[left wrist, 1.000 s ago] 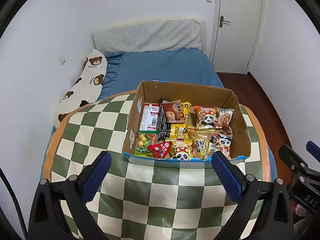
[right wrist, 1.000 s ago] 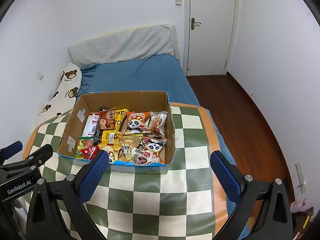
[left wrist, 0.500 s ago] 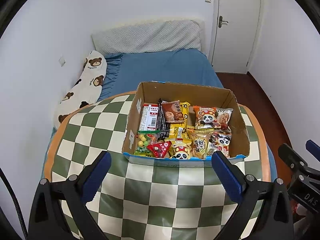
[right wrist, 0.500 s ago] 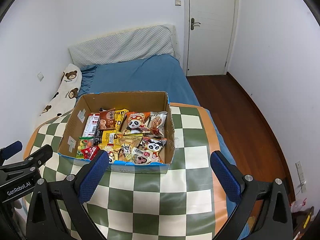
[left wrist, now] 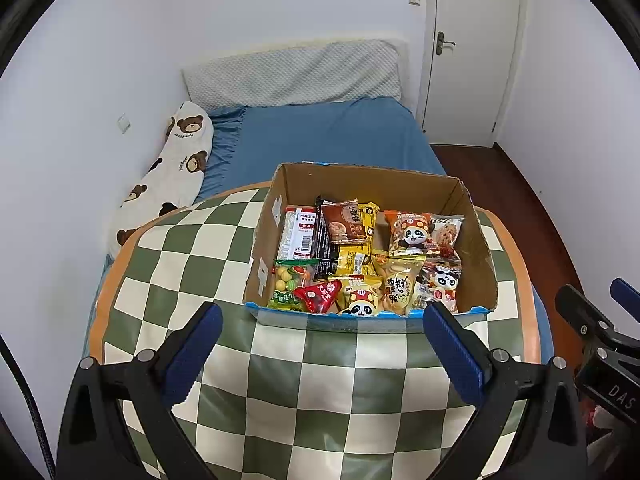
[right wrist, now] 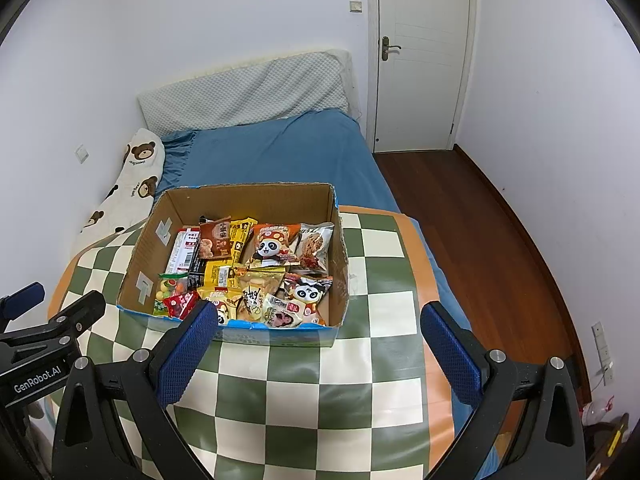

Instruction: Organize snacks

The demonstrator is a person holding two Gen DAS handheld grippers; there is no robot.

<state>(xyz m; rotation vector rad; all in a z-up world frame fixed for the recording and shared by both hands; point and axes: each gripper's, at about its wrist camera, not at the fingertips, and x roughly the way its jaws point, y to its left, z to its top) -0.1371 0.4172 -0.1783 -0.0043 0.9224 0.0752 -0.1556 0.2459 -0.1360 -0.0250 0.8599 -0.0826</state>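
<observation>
An open cardboard box (left wrist: 474,248) stands on the checkered table; it also shows in the right wrist view (right wrist: 340,240). It holds several snack packets, among them panda bags (left wrist: 410,234), a brown cookie pack (left wrist: 345,222), a red triangular pack (left wrist: 318,295) and a white barcode pack (left wrist: 298,232). My left gripper (left wrist: 320,340) is open and empty, held above the table just in front of the box. My right gripper (right wrist: 318,338) is open and empty, in front of the box's near right corner. Each gripper shows at the edge of the other's view.
The table has a green and cream checkered cloth (left wrist: 180,264) with an orange rim. Behind it lies a bed with a blue sheet (left wrist: 332,140), a bear-print pillow (left wrist: 176,172) at the left wall and a white door (right wrist: 424,56) at the back right. Wooden floor (right wrist: 480,220) lies right.
Both views have shifted only slightly; the box sits a touch higher in the left wrist view. Both grippers stay open and empty.
</observation>
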